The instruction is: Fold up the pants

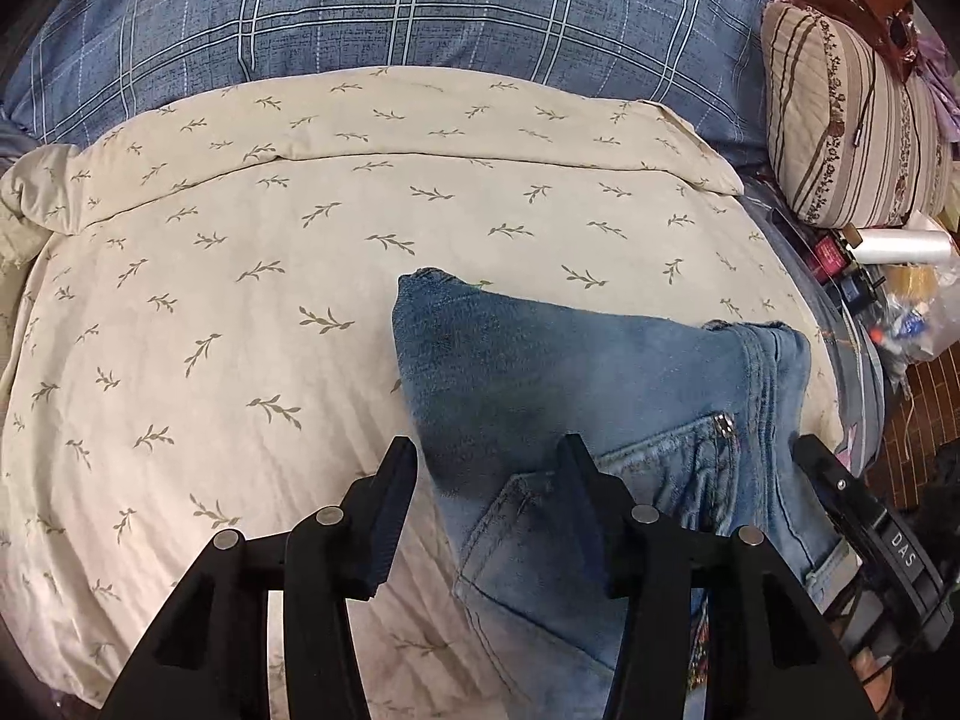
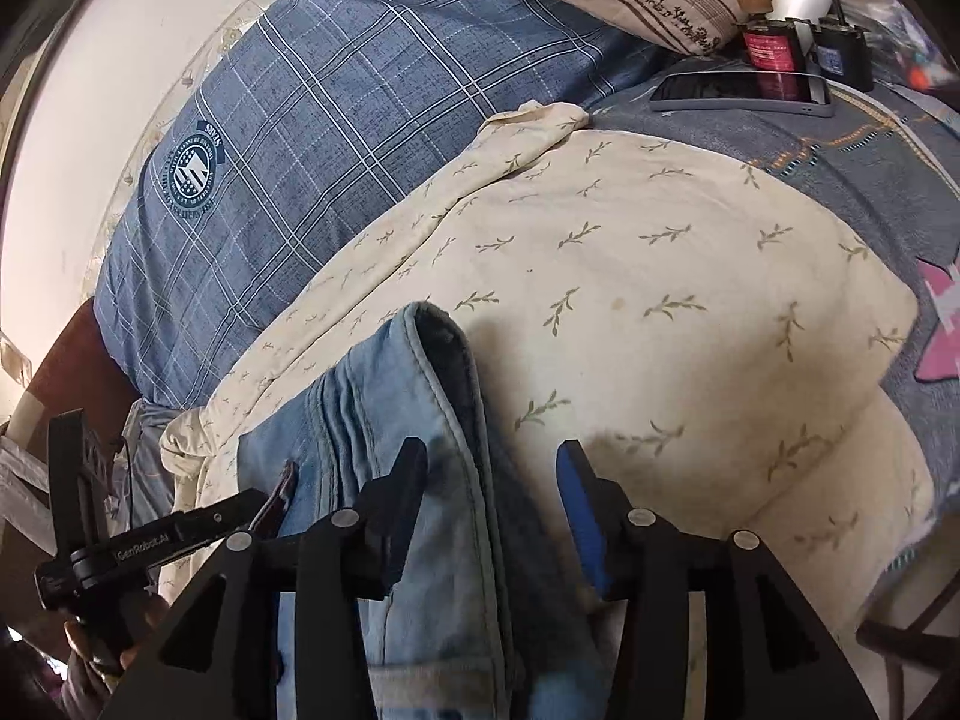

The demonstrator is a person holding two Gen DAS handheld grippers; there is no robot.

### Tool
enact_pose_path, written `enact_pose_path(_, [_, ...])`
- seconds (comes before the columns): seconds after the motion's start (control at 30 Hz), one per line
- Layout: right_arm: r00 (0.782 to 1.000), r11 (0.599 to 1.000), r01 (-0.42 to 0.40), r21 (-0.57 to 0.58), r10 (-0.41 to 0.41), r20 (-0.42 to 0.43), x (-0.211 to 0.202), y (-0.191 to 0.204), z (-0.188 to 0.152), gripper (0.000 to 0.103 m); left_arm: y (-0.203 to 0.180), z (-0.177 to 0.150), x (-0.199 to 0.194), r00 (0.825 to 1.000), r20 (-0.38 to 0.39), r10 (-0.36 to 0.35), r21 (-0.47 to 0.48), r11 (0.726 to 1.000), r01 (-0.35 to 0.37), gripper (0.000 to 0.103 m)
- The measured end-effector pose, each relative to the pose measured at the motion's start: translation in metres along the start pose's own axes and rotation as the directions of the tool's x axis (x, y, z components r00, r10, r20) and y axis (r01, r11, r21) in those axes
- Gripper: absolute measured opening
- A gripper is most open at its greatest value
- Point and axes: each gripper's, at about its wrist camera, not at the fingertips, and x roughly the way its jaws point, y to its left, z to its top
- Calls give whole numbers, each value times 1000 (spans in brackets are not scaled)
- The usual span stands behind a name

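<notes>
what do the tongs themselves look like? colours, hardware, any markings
Both tongs, left and right, are matte black angular plastic with round silver pivot pins. The right has a blue pad on one finger. Each view shows the other unit's body: white "DAS" and "GenRobot.AI" lettering.

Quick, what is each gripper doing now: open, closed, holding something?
Left gripper: open, holding nothing, over the edge of the folded jeans.
Right gripper: open, holding nothing, jaws either side of the jeans' edge.

"DAS" on right tool [image 1: 900, 546], "GenRobot.AI" on left tool [image 2: 144, 552] (crest text probably "SILVIS")
</notes>
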Motion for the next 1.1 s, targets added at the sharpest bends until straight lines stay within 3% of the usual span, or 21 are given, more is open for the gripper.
enact_pose_path(0.17, [1000,1000,-7,25,7,-27,-5,-6,-9,59,1,-6,-10,1000,-6,9,5,1000,-9,49])
enact_pose_path(0.33, [996,999,-25,19,27,-89,4,-2,-19,61,18,-26,-30,999,-42,-18,-70,997,15,49])
enact_pose_path(0.4, [997,999,-19,-50,16,-69,-2,11,-20,49,28,-46,-34,986,-106,-129,-141,983,113,53])
enact_pose_path(0.43, [999,994,-12,-106,7,-50,-8,21,-22,38,30,-61,-32,970,-148,-191,-166,972,166,53])
enact_pose_path(0.5, [1000,979,-6,-206,5,-5,-21,36,-28,32,29,-79,-25,966,-177,-191,-152,975,164,55])
enact_pose_path(0.57, [1000,967,27,-255,-24,14,-23,37,-35,30,28,-86,-16,972,-165,-165,-117,982,147,65])
enact_pose_path(0.63, [993,953,107,-284,-119,-23,-3,21,-42,35,29,-85,-11,964,-184,-192,-129,977,170,67])
enact_pose_path(0.67, [991,955,115,-273,-128,-31,1,15,-43,47,29,-85,-13,963,-189,-192,-133,977,169,64])
enact_pose_path(0.77, [999,990,14,-139,-19,-30,-10,1,-30,53,34,-79,-29,959,-176,-224,-110,972,207,55])
enact_pose_path(0.83, [998,995,-57,-86,57,4,-18,-4,-19,58,46,-70,-38,955,-134,-263,-153,958,243,55])
enact_pose_path(0.87, [997,996,-80,-51,80,3,-16,-10,-12,69,52,-66,-39,956,-119,-269,-172,953,248,56])
enact_pose_path(0.9, [995,995,-100,-23,100,-13,-11,-15,-6,71,59,-60,-39,955,-106,-277,-194,948,254,57])
enact_pose_path(1.03, [982,986,-162,26,164,-94,20,-27,5,72,74,-53,-23,940,-128,-316,-269,923,273,62])
enact_pose_path(1.1, [956,964,-256,77,264,-130,38,-33,3,75,75,-51,-13,934,-134,-332,-288,914,284,70])
